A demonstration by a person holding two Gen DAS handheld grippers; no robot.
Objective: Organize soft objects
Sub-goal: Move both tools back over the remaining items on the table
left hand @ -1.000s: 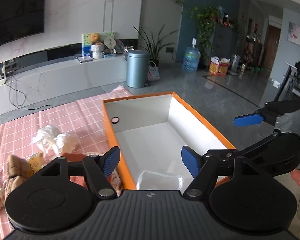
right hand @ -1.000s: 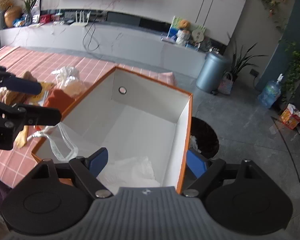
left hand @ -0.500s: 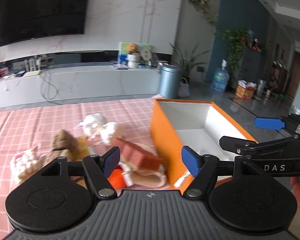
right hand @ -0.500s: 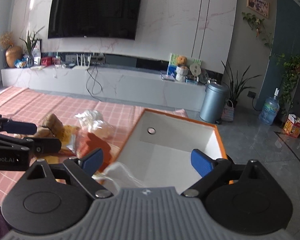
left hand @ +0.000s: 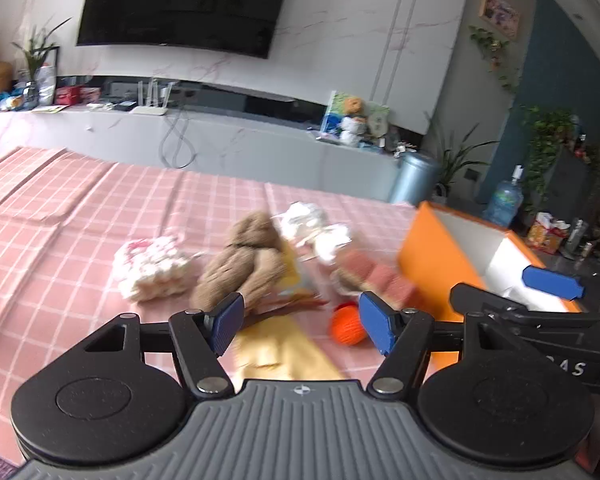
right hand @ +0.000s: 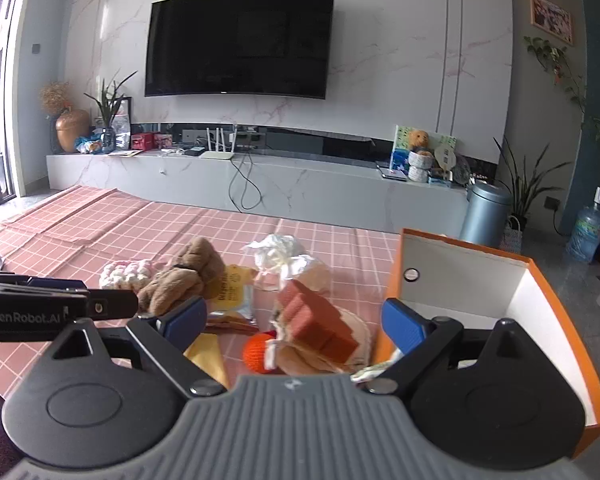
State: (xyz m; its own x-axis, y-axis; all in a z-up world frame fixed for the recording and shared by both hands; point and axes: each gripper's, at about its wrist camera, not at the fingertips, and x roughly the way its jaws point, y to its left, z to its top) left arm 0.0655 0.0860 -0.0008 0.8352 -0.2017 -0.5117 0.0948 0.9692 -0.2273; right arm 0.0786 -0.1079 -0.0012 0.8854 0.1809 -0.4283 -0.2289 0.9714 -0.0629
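A pile of soft things lies on the pink checked cloth (left hand: 60, 248): a brown plush toy (left hand: 240, 264), a pink-and-white crochet piece (left hand: 152, 264), a knotted white bag (left hand: 312, 228), a red-brown ribbed block (right hand: 320, 320) and an orange knitted ball (left hand: 346, 324). To their right stands the orange box (right hand: 548, 292) with a white inside. My left gripper (left hand: 302, 324) hovers above the near side of the pile; its jaws are closing with nothing gripped. My right gripper (right hand: 294, 320) hangs open and empty over the block and ball, beside the box's left wall.
A yellow snack packet (right hand: 234, 292) and a yellow envelope (right hand: 208, 356) lie in the pile. Each gripper shows in the other's view: the left gripper (right hand: 80, 296), the right gripper (left hand: 508, 290). Beyond the table are a white TV bench (right hand: 300, 184) and a metal bin (right hand: 486, 216).
Both grippers have swung left, away from the box's inside and towards the pile on the cloth. The left jaws have narrowed a little. Nothing was picked up.
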